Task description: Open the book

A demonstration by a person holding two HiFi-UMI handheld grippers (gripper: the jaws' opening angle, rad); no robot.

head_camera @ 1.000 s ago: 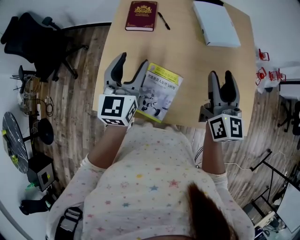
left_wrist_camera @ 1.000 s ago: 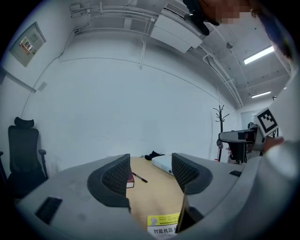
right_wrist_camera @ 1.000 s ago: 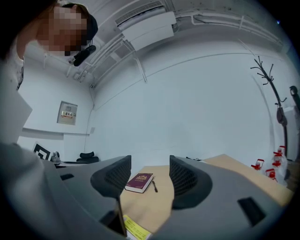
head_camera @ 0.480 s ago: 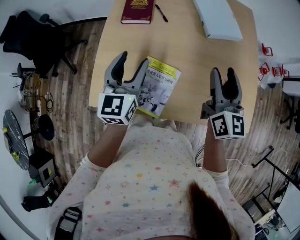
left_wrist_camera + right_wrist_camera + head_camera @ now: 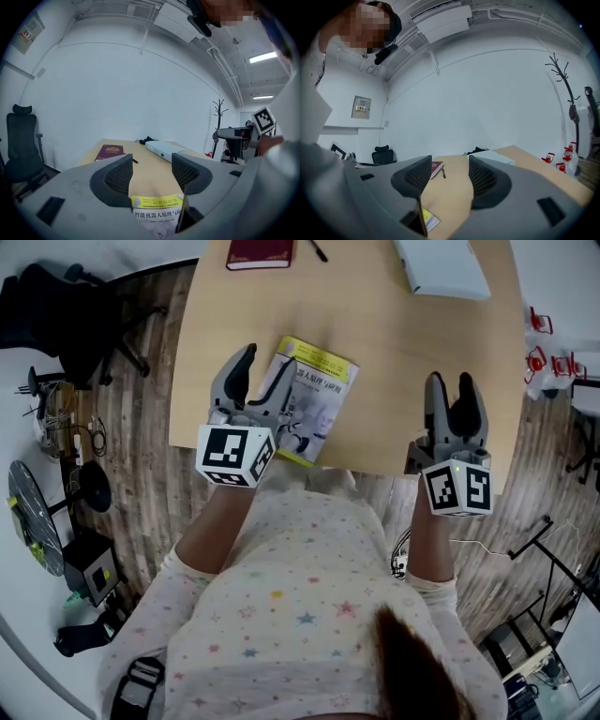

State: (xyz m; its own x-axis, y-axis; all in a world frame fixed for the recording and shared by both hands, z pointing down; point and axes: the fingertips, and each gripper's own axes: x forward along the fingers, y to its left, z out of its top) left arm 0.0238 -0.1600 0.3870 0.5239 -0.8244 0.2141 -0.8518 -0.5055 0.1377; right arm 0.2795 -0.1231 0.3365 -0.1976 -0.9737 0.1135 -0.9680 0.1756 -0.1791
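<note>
The left gripper (image 5: 265,364) is held out over the near left part of the table (image 5: 394,343). Its marker cube (image 5: 234,456) faces the person, and its jaws point away across the wood, leaning slightly to the right. The jaws stand wide apart and grip nothing. Its own view shows the book (image 5: 314,401) low in the gap between them, with the yellow band at the book's far end. In the head view the right-hand jaw overlaps the book's left edge, but whether it touches the cover cannot be told. The left forearm (image 5: 217,526) runs bare from a star-printed sleeve (image 5: 187,592) up to the gripper.

The right gripper (image 5: 451,382) sits at the table's near edge, well apart from the book and to its right, pointing straight away from the person. Its jaws are also apart, by a narrower gap, with only bare tabletop between them. The book's corner shows low at the left of its view.

The book lies closed and flat, cover up, close to the table's near edge. It is turned so that its yellow band points away and a little to the right.

At the far side of the table lie a dark red book (image 5: 261,251), a pen (image 5: 317,249) just beside it, and a white box (image 5: 441,266) further right. An office chair (image 5: 56,310) stands on the floor (image 5: 141,456) left of the table.
</note>
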